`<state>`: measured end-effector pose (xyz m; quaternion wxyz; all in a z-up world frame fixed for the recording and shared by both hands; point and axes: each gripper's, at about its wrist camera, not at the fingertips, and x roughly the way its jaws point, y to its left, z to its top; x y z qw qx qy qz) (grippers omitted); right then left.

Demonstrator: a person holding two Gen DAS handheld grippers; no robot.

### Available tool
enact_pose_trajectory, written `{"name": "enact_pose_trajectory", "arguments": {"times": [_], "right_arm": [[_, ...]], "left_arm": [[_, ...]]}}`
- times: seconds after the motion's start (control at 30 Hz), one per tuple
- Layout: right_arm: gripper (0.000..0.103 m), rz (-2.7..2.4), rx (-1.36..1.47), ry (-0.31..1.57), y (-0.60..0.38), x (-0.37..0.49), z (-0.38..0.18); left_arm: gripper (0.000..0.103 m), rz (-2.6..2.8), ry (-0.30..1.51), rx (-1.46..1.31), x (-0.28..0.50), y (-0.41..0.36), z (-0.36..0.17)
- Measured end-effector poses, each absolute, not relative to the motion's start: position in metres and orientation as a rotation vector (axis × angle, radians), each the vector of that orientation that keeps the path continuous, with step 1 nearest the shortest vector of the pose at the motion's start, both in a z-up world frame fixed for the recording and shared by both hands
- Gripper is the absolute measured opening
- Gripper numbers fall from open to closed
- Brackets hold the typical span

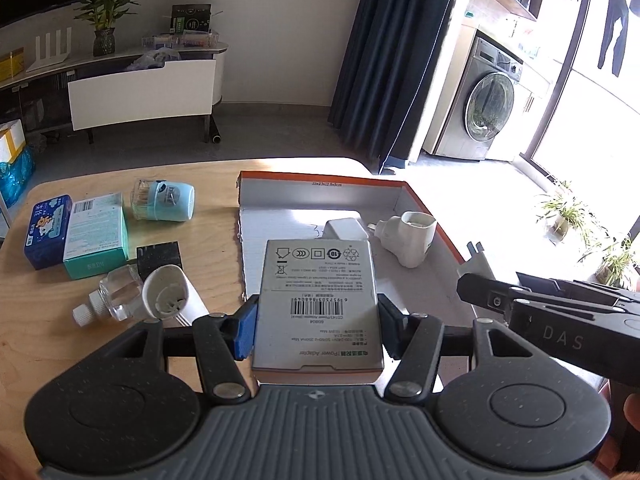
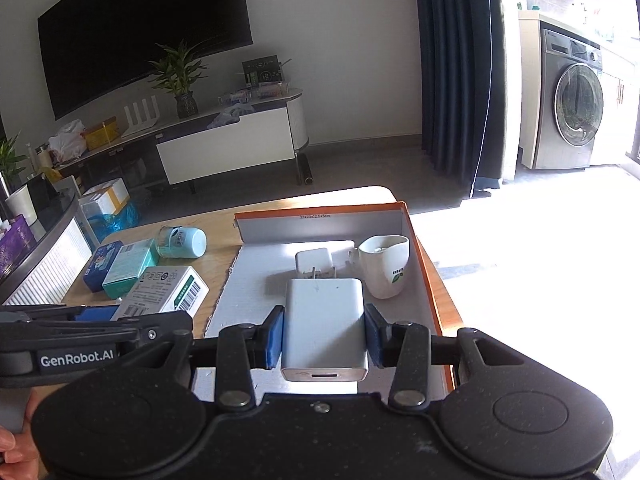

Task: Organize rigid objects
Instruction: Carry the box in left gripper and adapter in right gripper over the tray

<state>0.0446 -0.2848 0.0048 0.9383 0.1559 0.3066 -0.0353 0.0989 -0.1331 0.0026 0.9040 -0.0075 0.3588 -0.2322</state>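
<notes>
Sunlit living room lay behind a wooden surface [image 1: 208, 184], with a TV console and a washing machine further back. On it stood an orange-rimmed tray [image 2: 420, 248], already holding a small charger [image 2: 314, 259] and a white mug [image 2: 386, 266].

Both tools were loaded. Left hand-held gripper [image 1: 316, 320] pinched a grey adapter box [image 1: 318, 300] between its blue pads, above the tray's near left part. Right hand-held gripper [image 2: 324, 332] pinched a white adapter [image 2: 325, 326], prongs forward, over the tray's near middle.

Crowding looked the likeliest trouble: the two tools hung close together over the same tray, so lowering both at once could make them clash or knock the mug. The adapter's smooth sides might slip if the grip eased early. A release from height could bounce the box onto the small charger.

Left of the tray, a blue tin [image 1: 46, 230], teal box [image 1: 96, 236], toothpick jar [image 1: 164, 200] and small bottle [image 1: 114, 294] lay loosely grouped, unsorted.
</notes>
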Motion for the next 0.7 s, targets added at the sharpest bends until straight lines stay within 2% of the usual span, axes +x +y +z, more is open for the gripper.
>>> {"name": "enact_pose_trajectory", "arguments": {"times": [0.7], "right_arm": [[0.050,-0.089,0.325,0.603,-0.303,0.057,0.004]], "left_arm": [[0.059,-0.481,0.736,0.011,0.112,-0.157,0.006]]}}
